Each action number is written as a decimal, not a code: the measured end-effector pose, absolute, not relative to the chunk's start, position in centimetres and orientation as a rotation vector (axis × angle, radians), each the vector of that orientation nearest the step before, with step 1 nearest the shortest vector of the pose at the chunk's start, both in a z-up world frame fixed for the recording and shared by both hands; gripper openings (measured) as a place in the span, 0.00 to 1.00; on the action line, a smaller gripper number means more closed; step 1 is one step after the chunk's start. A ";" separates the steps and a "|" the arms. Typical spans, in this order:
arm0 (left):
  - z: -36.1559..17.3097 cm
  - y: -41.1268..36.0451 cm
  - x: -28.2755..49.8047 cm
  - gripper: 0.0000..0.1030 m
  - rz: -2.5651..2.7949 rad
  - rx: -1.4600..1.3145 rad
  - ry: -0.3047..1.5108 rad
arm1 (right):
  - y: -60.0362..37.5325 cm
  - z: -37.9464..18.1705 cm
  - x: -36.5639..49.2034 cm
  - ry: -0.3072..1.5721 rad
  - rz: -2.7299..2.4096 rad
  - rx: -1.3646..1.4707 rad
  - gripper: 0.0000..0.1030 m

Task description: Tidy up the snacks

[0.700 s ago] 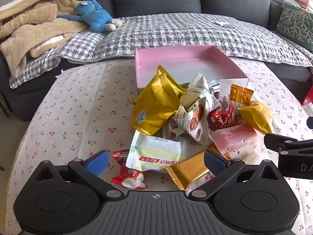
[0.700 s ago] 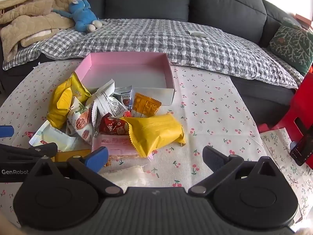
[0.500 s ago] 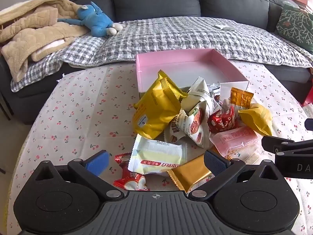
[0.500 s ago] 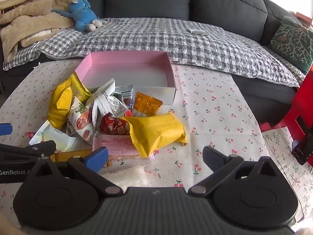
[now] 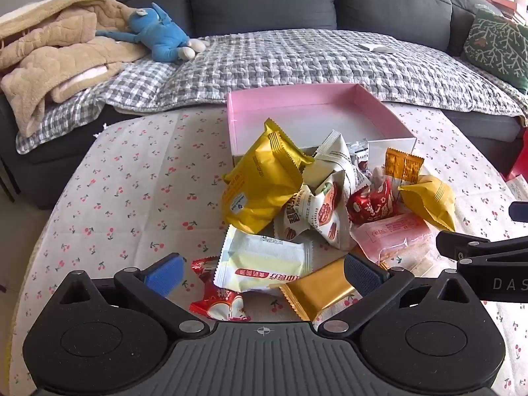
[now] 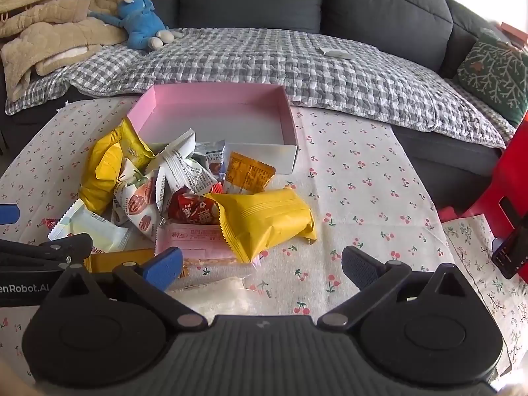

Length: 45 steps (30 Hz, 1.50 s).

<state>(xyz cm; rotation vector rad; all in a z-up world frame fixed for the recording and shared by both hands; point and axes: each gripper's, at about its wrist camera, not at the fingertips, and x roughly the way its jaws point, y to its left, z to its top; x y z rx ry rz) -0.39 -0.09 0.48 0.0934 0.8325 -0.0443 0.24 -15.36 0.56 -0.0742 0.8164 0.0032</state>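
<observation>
A heap of snack packets lies on the cherry-print tablecloth [image 5: 132, 198] in front of an empty pink box [image 5: 316, 115], also in the right wrist view as the pink box [image 6: 214, 115]. A big yellow bag [image 5: 260, 184], a pale yellow packet [image 5: 260, 260], a gold bar [image 5: 316, 290] and a red candy [image 5: 217, 297] sit nearest my left gripper [image 5: 264, 270], which hovers open above them. My right gripper [image 6: 260, 267] is open over the cloth, just in front of a yellow bag [image 6: 264, 217] and a pink packet [image 6: 194, 237].
A dark sofa with a checked blanket [image 5: 297, 59], a blue plush toy [image 5: 158, 36] and a beige quilt [image 5: 56, 56] stands behind the table. A red stool [image 6: 508, 178] and a phone [image 6: 510, 250] are at the right.
Both grippers have drawn back a little from the heap, so the box and snacks sit lower in both views. Both stay open and nothing on the table has moved.
</observation>
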 end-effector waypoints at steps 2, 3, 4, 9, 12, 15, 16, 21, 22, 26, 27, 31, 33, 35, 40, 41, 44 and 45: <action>0.4 -0.1 -0.3 1.00 -0.044 0.091 0.836 | -15.4 0.6 0.2 0.813 0.003 -0.074 1.00; 0.4 -0.1 -0.3 1.00 -0.044 0.089 0.838 | -15.4 0.7 0.1 0.811 0.004 -0.075 1.00; 0.4 -0.1 -0.3 1.00 -0.045 0.087 0.840 | -15.4 0.7 0.1 0.808 0.004 -0.077 1.00; 0.5 -0.2 -0.3 1.00 -0.049 0.090 0.836 | -15.7 0.8 0.1 0.805 -0.004 -0.072 1.00; 0.4 -0.2 -0.3 1.00 -0.050 0.090 0.837 | -15.6 0.8 0.1 0.804 -0.002 -0.073 1.00; 0.4 -0.2 -0.3 1.00 -0.051 0.086 0.842 | -15.5 0.7 0.1 0.805 0.000 -0.078 1.00; 0.3 -0.2 -0.3 1.00 -0.052 0.086 0.843 | -15.4 0.7 0.1 0.806 0.002 -0.078 1.00; 0.3 -0.2 -0.3 1.00 -0.057 0.084 0.845 | -15.4 0.7 0.2 0.810 0.003 -0.081 1.00; 0.3 -0.2 -0.3 1.00 -0.058 0.084 0.845 | -15.4 0.7 0.2 0.811 0.002 -0.080 1.00; 0.3 -0.2 -0.3 1.00 -0.057 0.083 0.846 | -15.4 0.7 0.2 0.811 0.003 -0.080 1.00; 0.3 -0.2 -0.3 1.00 -0.058 0.084 0.845 | -15.4 0.7 0.2 0.811 0.003 -0.080 1.00; 0.3 -0.2 -0.3 1.00 -0.059 0.084 0.845 | -15.4 0.7 0.2 0.812 0.003 -0.080 1.00; 0.3 -0.2 -0.3 1.00 -0.058 0.084 0.846 | -15.4 0.7 0.1 0.811 0.002 -0.080 1.00; 0.3 -0.2 -0.3 1.00 -0.058 0.084 0.846 | -15.4 0.7 0.1 0.811 0.003 -0.081 1.00; 0.3 -0.2 -0.3 1.00 -0.058 0.084 0.846 | -15.3 0.7 0.1 0.811 0.002 -0.081 1.00; 0.3 -0.2 -0.3 1.00 -0.058 0.084 0.845 | -15.3 0.7 0.1 0.811 0.001 -0.080 1.00; 0.3 -0.2 -0.3 1.00 -0.058 0.084 0.846 | -15.3 0.7 0.1 0.811 0.001 -0.079 1.00; 0.3 -0.2 -0.3 1.00 -0.058 0.084 0.846 | -15.3 0.7 0.1 0.811 0.001 -0.080 1.00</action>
